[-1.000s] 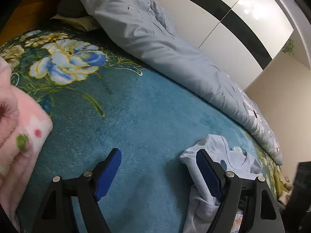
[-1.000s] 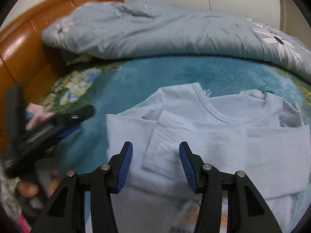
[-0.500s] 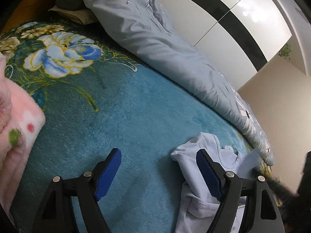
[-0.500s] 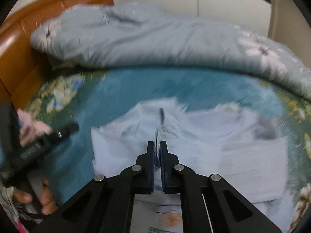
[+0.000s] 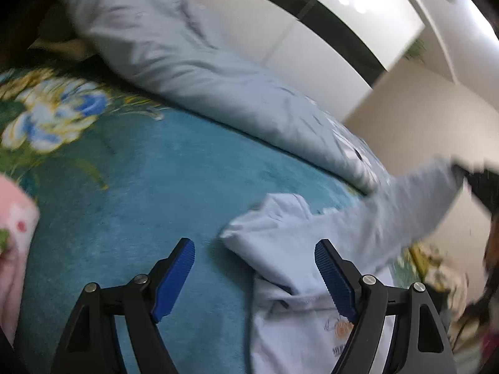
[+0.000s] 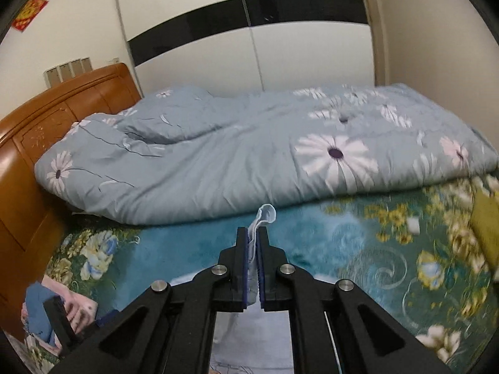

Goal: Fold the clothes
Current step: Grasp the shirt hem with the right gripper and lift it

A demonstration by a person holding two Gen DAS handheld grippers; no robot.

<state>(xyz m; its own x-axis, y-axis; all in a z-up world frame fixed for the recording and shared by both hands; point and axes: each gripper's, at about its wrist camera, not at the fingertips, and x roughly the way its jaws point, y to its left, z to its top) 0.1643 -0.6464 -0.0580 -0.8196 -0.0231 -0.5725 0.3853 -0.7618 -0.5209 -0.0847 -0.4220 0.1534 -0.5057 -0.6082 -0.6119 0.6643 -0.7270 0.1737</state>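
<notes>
Right wrist view: our right gripper [image 6: 253, 249] pinches a sleeve of the pale blue cotton shirt [image 5: 312, 249]; our left gripper [image 5: 254, 268] gapes wide at the shirt's edge.

The pale blue cotton-like shirt [image 5: 299, 240] looks soft, thin and matt. The teal floral bed blanket [image 5: 149, 193] has a short, fuzzy pile. The grey-blue quilt with white daisies [image 6: 237, 155] is smooth woven cloth with small creases. The orange-brown wooden headboard [image 6: 46, 115] is polished and a little glossy. The white wardrobe doors with a black band [image 6: 249, 40] are very glossy and reflect lamps. The right gripper [image 6: 253, 249] has matt black plastic arms, ribbed blue rubber pads [image 5: 335, 277] and shiny metal screws [image 6: 286, 268].
</notes>
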